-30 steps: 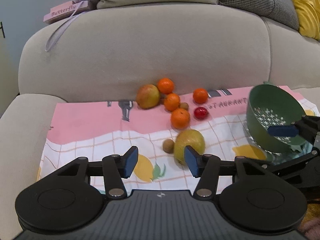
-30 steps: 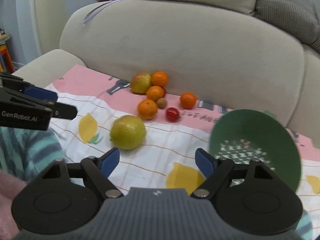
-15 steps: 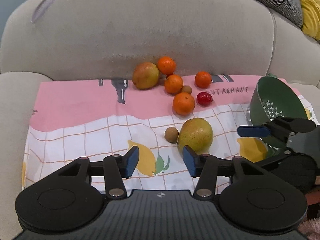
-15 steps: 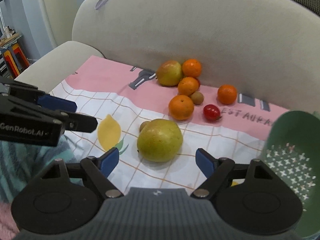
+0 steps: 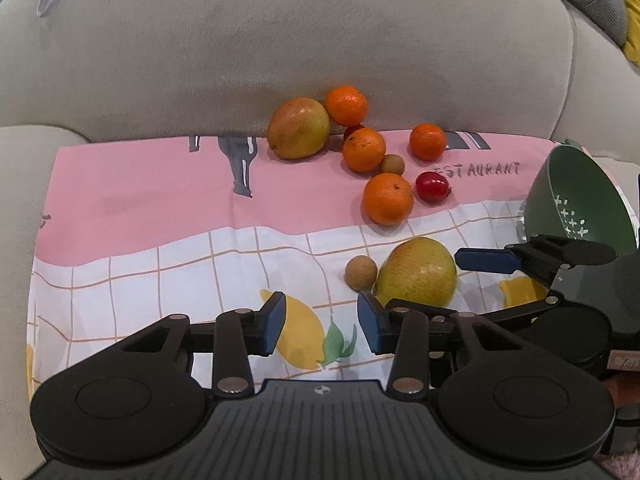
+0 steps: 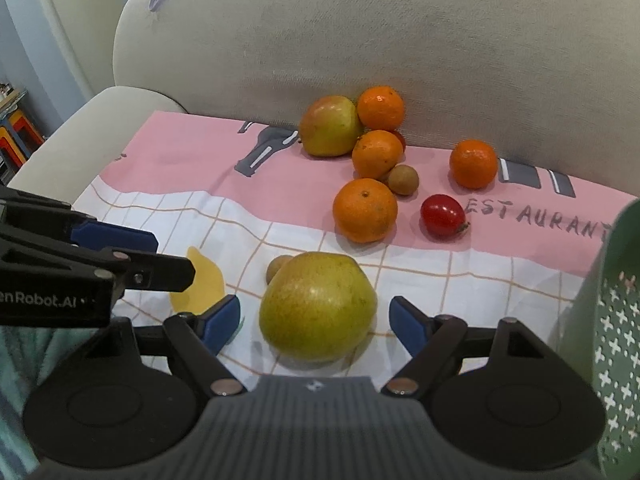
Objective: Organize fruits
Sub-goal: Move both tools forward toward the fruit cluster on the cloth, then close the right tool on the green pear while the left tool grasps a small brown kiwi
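Observation:
A large green-yellow mango [image 6: 318, 306] lies on the printed cloth [image 6: 176, 168], between the open fingers of my right gripper [image 6: 316, 322], not clamped. It also shows in the left wrist view [image 5: 418, 272], with a small brown fruit [image 5: 361, 273] beside it. My left gripper [image 5: 322, 326] is open and empty, over the cloth just left of the mango. Further back lie a second mango [image 5: 298, 128], several oranges [image 5: 387, 199], another brown fruit [image 5: 392, 164] and a red fruit [image 5: 432, 187]. A green colander [image 5: 580, 204] stands tilted at the right.
The cloth covers a beige sofa seat [image 5: 16, 184]; the sofa back [image 5: 280, 40] rises right behind the fruit. The right gripper's body [image 5: 560, 300] is close on the right of the left gripper. A yellow cushion [image 5: 632, 20] is at the far right.
Both grippers have moved forward and down toward the fruit. The right gripper has swung left from the colander and now has the green-yellow mango between its open fingers.

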Action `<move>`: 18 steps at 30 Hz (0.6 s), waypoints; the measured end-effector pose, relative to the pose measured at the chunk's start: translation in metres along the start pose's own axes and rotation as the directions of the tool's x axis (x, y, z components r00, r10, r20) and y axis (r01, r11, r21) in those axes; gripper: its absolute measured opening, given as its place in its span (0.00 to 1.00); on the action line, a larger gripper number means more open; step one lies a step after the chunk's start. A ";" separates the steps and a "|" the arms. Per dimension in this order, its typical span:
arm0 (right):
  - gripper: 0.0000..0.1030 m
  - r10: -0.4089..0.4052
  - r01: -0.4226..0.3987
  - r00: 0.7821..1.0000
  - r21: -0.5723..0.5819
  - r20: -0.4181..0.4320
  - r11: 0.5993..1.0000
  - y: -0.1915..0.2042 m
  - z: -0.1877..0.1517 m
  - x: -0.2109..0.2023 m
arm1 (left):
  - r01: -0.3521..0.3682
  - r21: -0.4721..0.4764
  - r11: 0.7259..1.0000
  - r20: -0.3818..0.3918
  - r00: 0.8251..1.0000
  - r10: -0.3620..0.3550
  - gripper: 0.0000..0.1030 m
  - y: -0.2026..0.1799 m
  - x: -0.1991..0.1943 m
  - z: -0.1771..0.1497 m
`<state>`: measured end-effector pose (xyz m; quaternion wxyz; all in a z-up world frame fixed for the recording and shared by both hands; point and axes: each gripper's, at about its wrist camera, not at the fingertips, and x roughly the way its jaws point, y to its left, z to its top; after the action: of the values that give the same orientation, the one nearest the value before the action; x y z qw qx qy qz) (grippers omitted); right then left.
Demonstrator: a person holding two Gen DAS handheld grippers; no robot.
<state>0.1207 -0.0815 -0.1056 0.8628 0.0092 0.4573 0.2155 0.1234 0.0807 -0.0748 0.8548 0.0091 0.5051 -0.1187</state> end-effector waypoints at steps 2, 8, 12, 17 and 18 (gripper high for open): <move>0.72 0.008 -0.008 1.000 0.007 -0.008 1.000 -0.001 0.001 0.006 | 0.008 -0.016 1.000 -0.010 1.000 -0.008 0.47 0.003 0.004 0.002; 0.67 0.015 -0.014 0.999 0.036 -0.032 0.999 -0.007 0.001 0.017 | 0.040 -0.028 0.999 -0.039 0.998 -0.041 0.47 0.002 0.017 0.008; 0.65 0.038 -0.036 0.999 0.044 -0.034 0.998 -0.011 0.000 0.016 | 0.063 -0.022 0.998 -0.066 0.996 -0.065 0.47 -0.003 0.028 0.013; 0.65 0.004 -0.003 0.999 0.011 -0.053 1.000 -0.020 -0.003 0.005 | 0.069 0.013 0.998 -0.093 0.993 -0.068 0.46 -0.014 0.044 0.022; 0.65 -0.004 0.004 0.998 0.008 -0.055 1.000 -0.022 -0.004 0.003 | 0.063 0.030 0.998 -0.098 0.993 -0.060 0.45 -0.017 0.048 0.024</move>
<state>0.1274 -0.1012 -0.1148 0.8501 0.0061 0.4820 0.2120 0.1627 0.0518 -0.1028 0.8248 0.0133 0.5442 -0.1528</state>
